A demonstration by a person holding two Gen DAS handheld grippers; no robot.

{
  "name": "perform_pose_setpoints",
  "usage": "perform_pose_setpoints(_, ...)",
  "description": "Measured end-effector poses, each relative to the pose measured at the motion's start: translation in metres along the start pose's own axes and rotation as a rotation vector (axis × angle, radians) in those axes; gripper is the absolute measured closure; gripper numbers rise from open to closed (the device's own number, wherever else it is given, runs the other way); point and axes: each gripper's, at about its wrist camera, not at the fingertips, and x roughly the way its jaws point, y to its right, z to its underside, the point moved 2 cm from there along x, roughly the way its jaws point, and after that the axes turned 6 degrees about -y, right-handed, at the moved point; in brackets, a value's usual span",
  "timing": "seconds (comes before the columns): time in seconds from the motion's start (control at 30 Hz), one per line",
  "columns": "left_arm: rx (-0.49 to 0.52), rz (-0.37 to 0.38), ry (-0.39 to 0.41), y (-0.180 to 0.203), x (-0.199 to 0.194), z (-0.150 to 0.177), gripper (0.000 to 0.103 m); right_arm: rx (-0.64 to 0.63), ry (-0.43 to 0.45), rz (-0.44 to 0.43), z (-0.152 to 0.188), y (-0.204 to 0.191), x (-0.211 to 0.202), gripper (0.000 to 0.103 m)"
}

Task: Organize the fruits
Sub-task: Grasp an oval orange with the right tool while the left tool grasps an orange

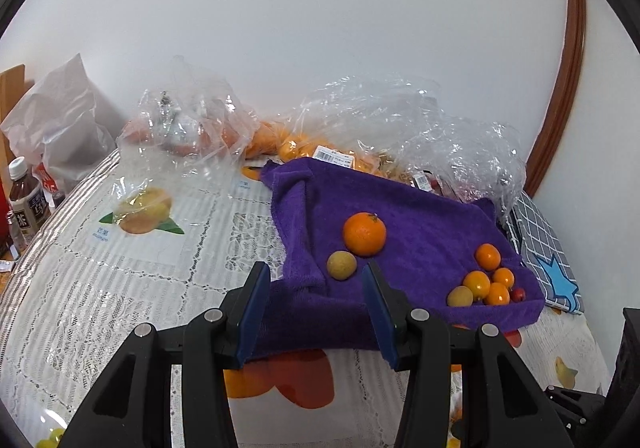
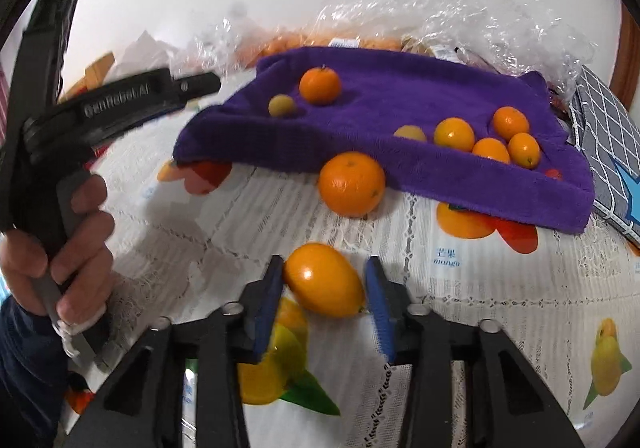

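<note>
1. the right gripper [image 2: 324,284] has its jaws apart around an oval orange fruit [image 2: 324,280]. the left pad touches or nearly touches it, the right pad stands clear, so it is probably not yet clamped.
2. that fruit lies on the counter [image 2: 500,328], in front of the purple towel [image 2: 400,107]. its long axis runs slantwise across the jaws, one end toward the left pad, the other down toward the right pad.
3. a round orange [image 2: 351,183] sits at the towel's front edge.
4. the left gripper [image 1: 316,308] has jaws apart and empty over the towel's near left corner, likely waiting its turn. a hand [image 2: 76,244] holds its handle.
5. the towel seems to be the sorting spot. a large orange [image 1: 364,234] and a greenish fruit [image 1: 341,265] sit at its left, a cluster of small oranges [image 1: 486,280] at its right.
</note>
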Motion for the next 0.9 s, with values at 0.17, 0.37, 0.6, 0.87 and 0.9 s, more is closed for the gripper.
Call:
perform_pose_setpoints(0.17,0.059,0.044,-0.018,0.013,-0.003,0.007,0.057,0.001,0.019,-0.001,0.006,0.008,-0.01,0.065)
perform_pose_setpoints(0.37,0.215,0.191,-0.107,0.056,-0.007,0.032,0.057,0.085,0.062,0.062,0.02,0.049,-0.036,0.065)
perform_pose_setpoints(0.6,0.277,0.201,-0.246,0.092,0.02,0.046,0.057,0.162,0.096,0.174,0.036,0.1,-0.062,0.065)
perform_pose_setpoints(0.87,0.252,0.116,-0.325,0.107,0.05,0.044,0.057,0.217,0.132,0.19,0.051,0.129,-0.078,0.065)
perform_pose_setpoints(0.9,0.257,0.106,-0.333,0.109,0.053,0.044,0.057,0.22,0.133,0.187,0.052,0.13,-0.079,0.065)
